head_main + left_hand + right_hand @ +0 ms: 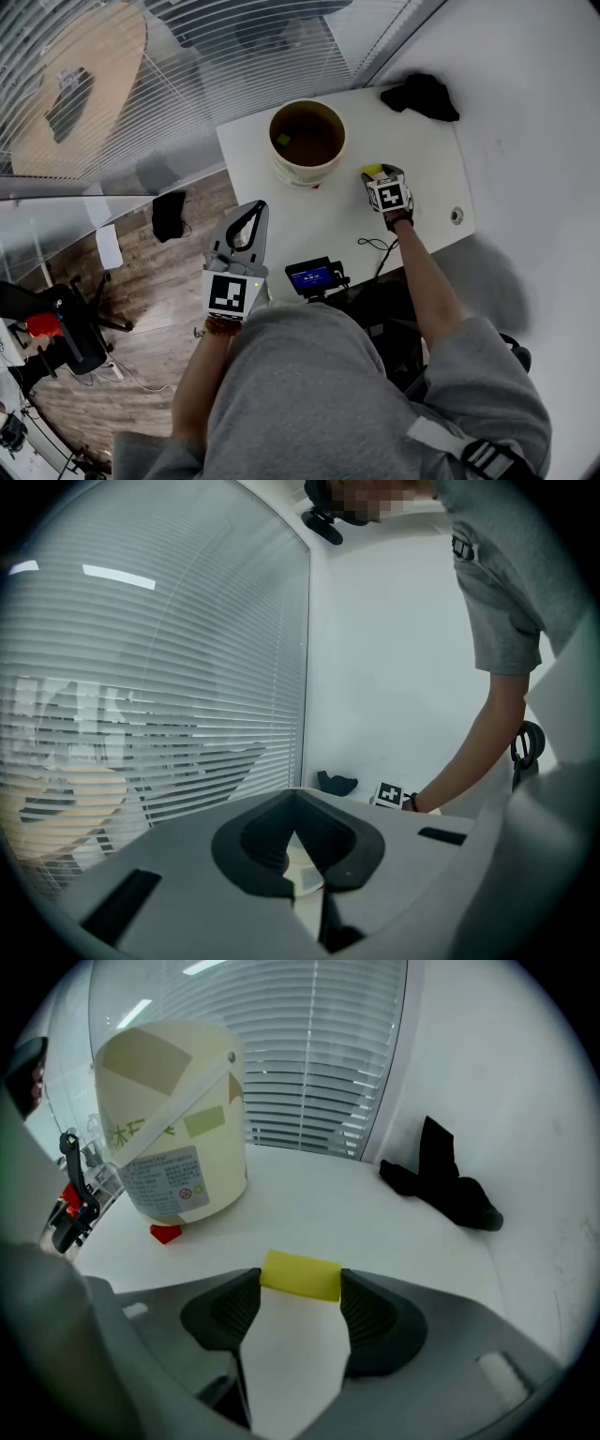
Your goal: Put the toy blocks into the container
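A cream bucket (307, 141) stands at the back of the white table (431, 202), with a green block (283, 140) inside it. Its label side (173, 1133) fills the left of the right gripper view. My right gripper (375, 172) is to the right of the bucket and shut on a yellow block (300, 1274), whose ends touch both pads. A small red block (166, 1233) lies against the bucket's base. My left gripper (255, 208) hovers off the table's front left corner, jaws closed with nothing between them (296, 803).
A black cloth (422, 96) lies on the table's far right corner, and is also seen in the right gripper view (450, 1185). A small device with a blue screen (312, 277) sits at the near edge with a cable. Window blinds (187, 66) run behind the table.
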The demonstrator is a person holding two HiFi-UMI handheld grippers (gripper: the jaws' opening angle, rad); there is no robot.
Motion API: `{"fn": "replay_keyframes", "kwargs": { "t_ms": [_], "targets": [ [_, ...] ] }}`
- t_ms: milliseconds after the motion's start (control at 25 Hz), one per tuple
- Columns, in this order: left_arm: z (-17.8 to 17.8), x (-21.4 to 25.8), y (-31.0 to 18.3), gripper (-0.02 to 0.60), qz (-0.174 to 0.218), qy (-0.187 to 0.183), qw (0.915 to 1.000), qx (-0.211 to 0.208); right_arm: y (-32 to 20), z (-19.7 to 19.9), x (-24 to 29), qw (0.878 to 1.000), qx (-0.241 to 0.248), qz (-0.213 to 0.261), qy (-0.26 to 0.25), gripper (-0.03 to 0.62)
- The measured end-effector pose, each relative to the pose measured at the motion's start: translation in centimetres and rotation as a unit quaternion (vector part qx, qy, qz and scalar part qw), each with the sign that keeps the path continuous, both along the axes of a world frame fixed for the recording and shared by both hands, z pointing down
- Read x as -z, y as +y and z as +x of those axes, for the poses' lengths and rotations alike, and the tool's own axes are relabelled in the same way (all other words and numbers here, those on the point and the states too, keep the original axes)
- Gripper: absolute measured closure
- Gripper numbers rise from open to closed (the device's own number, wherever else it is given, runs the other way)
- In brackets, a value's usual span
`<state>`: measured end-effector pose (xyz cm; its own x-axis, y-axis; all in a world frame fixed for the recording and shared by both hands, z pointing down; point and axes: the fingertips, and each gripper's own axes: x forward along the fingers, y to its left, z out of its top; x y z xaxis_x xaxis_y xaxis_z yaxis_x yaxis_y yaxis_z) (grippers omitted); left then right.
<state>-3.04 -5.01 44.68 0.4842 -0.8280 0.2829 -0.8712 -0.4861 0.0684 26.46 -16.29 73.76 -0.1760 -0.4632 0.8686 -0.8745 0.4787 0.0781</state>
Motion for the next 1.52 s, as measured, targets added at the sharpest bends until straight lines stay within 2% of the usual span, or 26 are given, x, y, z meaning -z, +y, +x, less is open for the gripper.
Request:
{"fn": "replay_keyframes", "kwargs": {
  "t_ms": [360, 840, 1160, 1520],
  "targets": [
    [0.6, 0.3, 0.4, 0.584, 0.006, 0.007, 1.0000, -0.004, -0.7, -0.3, 3.8, 0.998, 0.013, 0.052, -0.015, 0.316],
    [0.2, 0.9, 0.8, 0.583, 0.021, 0.011, 0.9997, -0.011, -1.0, -2.9, 9.8, 0.993, 0.031, 0.107, -0.042, 0.316],
    [-1.4, 0.3, 0.7, 0.584, 0.036, 0.013, 0.9993, 0.001, -1.6, -5.3, 14.6, 0.985, 0.051, 0.155, -0.061, 0.316],
    [-2.3, -0.4, 0.5, 0.584, 0.030, 0.011, 0.9995, -0.003, -2.3, -7.5, 19.8, 0.975, 0.066, 0.199, -0.076, 0.316]
  ]
}}
